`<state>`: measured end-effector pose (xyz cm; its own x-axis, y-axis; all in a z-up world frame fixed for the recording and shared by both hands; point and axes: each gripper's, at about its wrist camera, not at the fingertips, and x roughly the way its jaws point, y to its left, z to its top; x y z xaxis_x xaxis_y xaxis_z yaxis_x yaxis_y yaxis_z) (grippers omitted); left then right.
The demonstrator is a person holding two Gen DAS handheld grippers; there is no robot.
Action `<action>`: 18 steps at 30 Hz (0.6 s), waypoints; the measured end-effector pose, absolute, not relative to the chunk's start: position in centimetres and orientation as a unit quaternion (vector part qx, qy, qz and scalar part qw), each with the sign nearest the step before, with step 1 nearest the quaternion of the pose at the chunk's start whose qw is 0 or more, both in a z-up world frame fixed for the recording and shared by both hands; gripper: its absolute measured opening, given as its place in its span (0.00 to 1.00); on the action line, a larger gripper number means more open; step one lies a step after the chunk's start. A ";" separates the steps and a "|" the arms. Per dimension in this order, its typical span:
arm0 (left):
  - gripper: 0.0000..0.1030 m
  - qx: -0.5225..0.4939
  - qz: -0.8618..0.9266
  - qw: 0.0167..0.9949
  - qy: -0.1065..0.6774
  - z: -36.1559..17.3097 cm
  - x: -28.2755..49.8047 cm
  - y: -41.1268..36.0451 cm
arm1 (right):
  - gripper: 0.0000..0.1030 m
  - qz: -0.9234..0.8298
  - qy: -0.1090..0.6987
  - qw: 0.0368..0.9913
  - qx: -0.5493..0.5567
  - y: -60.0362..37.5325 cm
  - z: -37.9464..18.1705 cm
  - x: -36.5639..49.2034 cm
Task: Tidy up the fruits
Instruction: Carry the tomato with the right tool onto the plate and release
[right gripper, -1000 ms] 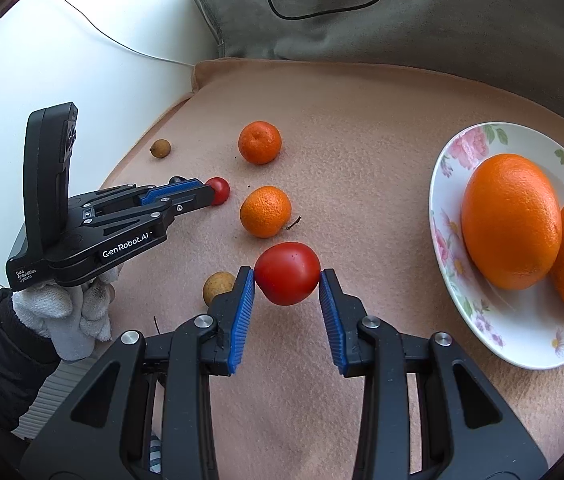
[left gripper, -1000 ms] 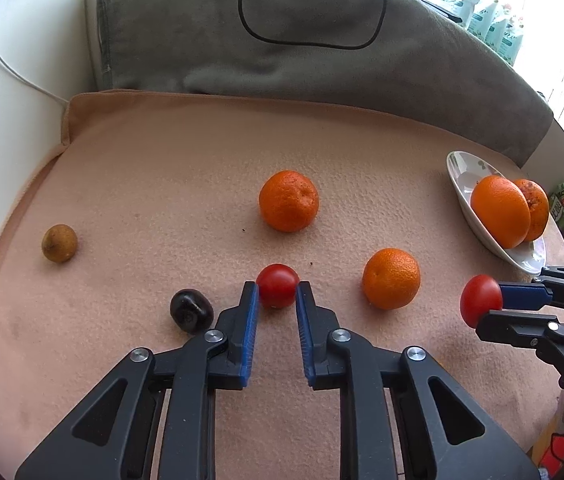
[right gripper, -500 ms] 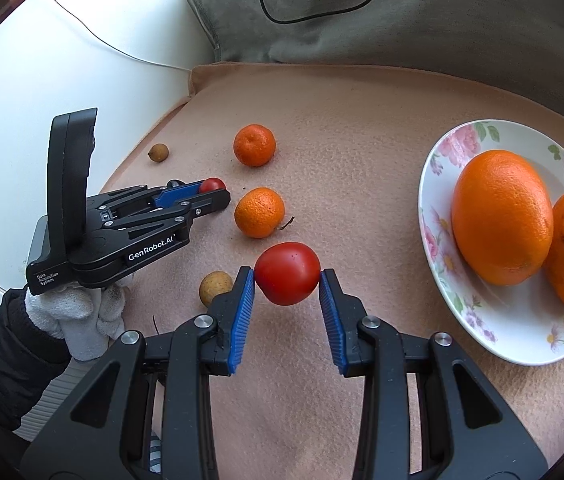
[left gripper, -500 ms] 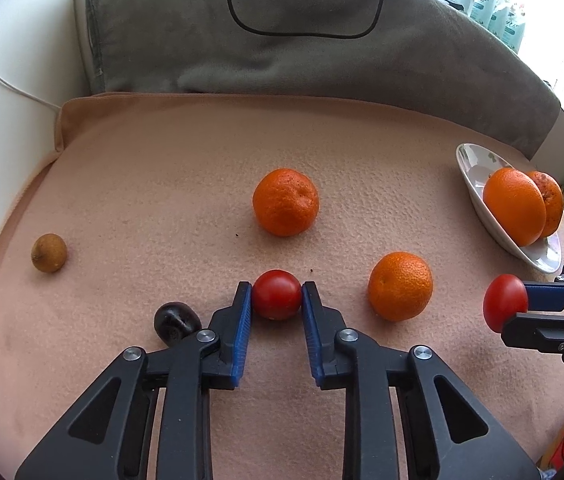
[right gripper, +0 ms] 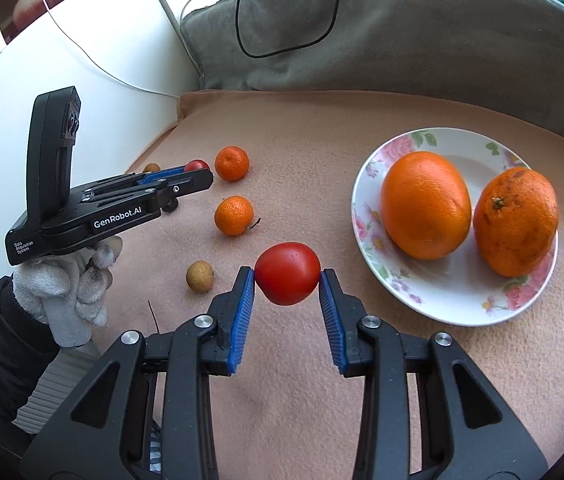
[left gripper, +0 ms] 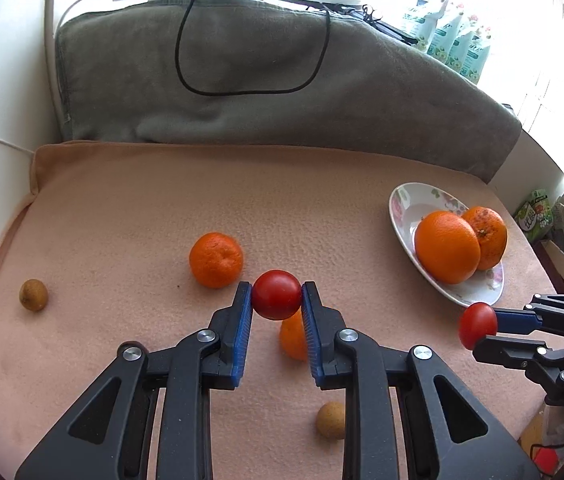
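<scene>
My left gripper (left gripper: 276, 295) is shut on a small red tomato (left gripper: 276, 294) and holds it above the peach cloth; it also shows in the right wrist view (right gripper: 198, 168). My right gripper (right gripper: 287, 274) is shut on a larger red tomato (right gripper: 287, 273), held just left of the flowered plate (right gripper: 457, 312). The plate holds a big orange (right gripper: 425, 205) and a rougher orange (right gripper: 515, 221). Two mandarins (right gripper: 232, 163) (right gripper: 234, 215) lie on the cloth. In the left wrist view one mandarin (left gripper: 216, 259) is clear and the other (left gripper: 292, 340) sits behind my fingers.
Two small brown fruits (left gripper: 33, 295) (left gripper: 330, 420) lie on the cloth. A grey blanket (left gripper: 274, 80) with a black cable backs the surface. A white wall (right gripper: 62, 80) is at the left. The cloth's edge drops off at the near right (left gripper: 537, 432).
My left gripper closed on the small tomato and lifted it off the cloth, moving right; the dark fruit dropped out of view. My right gripper kept its tomato and shifted slightly toward the plate.
</scene>
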<state>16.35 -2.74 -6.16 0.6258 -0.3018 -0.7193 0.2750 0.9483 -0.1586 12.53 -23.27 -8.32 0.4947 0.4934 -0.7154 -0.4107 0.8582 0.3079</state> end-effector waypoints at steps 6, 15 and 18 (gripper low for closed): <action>0.22 -0.010 -0.191 0.899 0.393 -5.0 17.2 -5.6 | 0.34 0.228 0.423 0.875 0.056 -26.7 -7.9 11.7; 0.22 -0.002 -0.227 0.895 0.385 -3.5 18.3 -10.0 | 0.34 0.202 0.422 0.881 0.066 -29.6 -8.3 12.0; 0.22 0.000 -0.236 0.892 0.385 -3.1 19.0 -11.4 | 0.34 0.199 0.420 0.883 0.065 -30.2 -8.3 12.1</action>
